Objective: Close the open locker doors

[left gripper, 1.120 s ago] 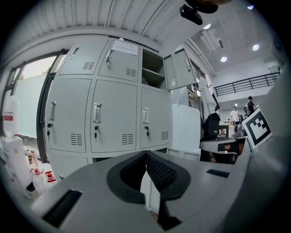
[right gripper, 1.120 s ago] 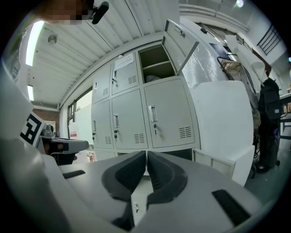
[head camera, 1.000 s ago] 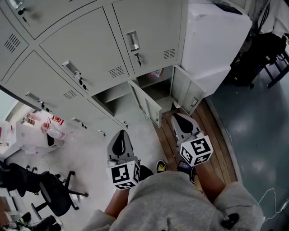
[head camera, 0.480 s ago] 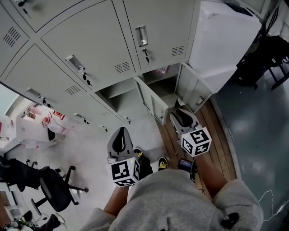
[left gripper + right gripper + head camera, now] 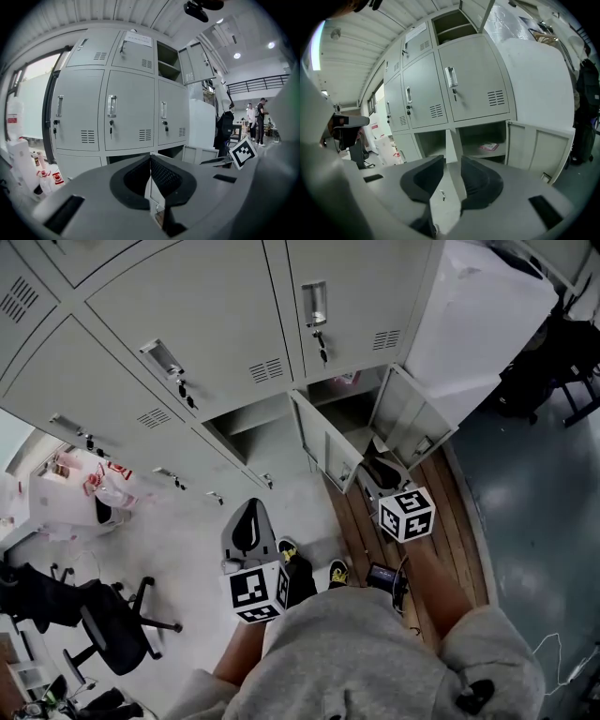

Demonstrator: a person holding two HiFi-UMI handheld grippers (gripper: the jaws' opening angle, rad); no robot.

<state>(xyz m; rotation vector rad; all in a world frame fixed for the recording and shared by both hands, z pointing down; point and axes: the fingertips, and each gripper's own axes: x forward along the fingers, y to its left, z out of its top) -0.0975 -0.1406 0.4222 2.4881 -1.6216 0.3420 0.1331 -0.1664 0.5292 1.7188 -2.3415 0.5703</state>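
Standing in front of the gray lockers, a person holds a claw in each hand. Two doors in the bottom row hang open. The middle door sticks straight out between two open boxes. The right door swings out to the side. A small pink and white packet lies in the right-hand box. The right gripper is down low, near the middle door and over the wooden floor strip. Its jaws have just been opening and now stand apart. The edge of the middle door shows through the gap, but the pads do not squeeze it. The left gripper is farther back from the lockers, over the pale floor. Its jaw tips are together, with nothing in them. High up, a top door is open too.
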